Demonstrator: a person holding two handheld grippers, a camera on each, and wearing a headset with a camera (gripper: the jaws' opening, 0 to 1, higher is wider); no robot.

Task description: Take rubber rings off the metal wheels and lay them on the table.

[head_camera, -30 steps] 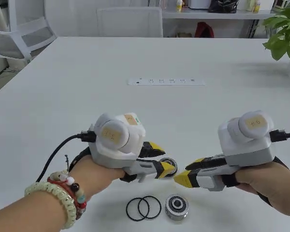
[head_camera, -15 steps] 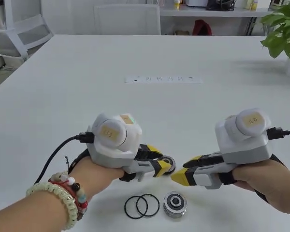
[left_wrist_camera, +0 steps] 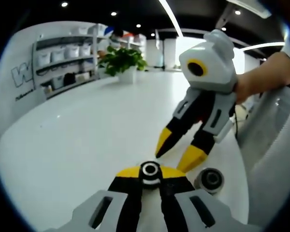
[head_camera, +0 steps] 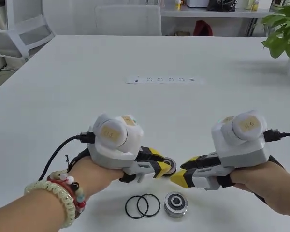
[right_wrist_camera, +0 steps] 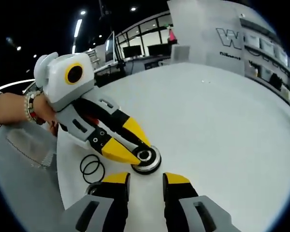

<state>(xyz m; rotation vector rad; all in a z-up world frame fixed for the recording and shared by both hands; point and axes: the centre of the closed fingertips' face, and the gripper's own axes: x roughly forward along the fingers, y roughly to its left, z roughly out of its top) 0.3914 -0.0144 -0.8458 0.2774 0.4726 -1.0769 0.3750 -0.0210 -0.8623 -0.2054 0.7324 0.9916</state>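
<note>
Here we hold the left gripper point(head_camera: 163, 166) low over the near part of the table point(head_camera: 135, 111), with its jaws clamped on a wheel point(head_camera: 170, 165) pinched right at the yellow tips. In the left gripper view the wheel faces us flat on, with a bright hub inside a dark rim. We cannot tell from any view whether a rubber ring sits on it.

The right gripper point(head_camera: 180, 170) points at that wheel from the other side, tips just beside it. Its jaws stand apart with nothing between them. The right gripper view shows the gap plainly, with the wheel just ahead of it. We cannot tell whether the right tips touch the wheel.

Toward the table's near edge, just below both grippers in the head view, lie two black rings point(head_camera: 143, 206), overlapping each other flat on the top. A second wheel point(head_camera: 176, 204) lies flat just beside them on the right, apart from both grippers.

A white power strip point(head_camera: 163, 79) is set into the table's middle, well away from the work, and a plant point(head_camera: 282, 26) leans in at the far right corner. Beaded bracelets point(head_camera: 63, 193) circle our left wrist.
</note>
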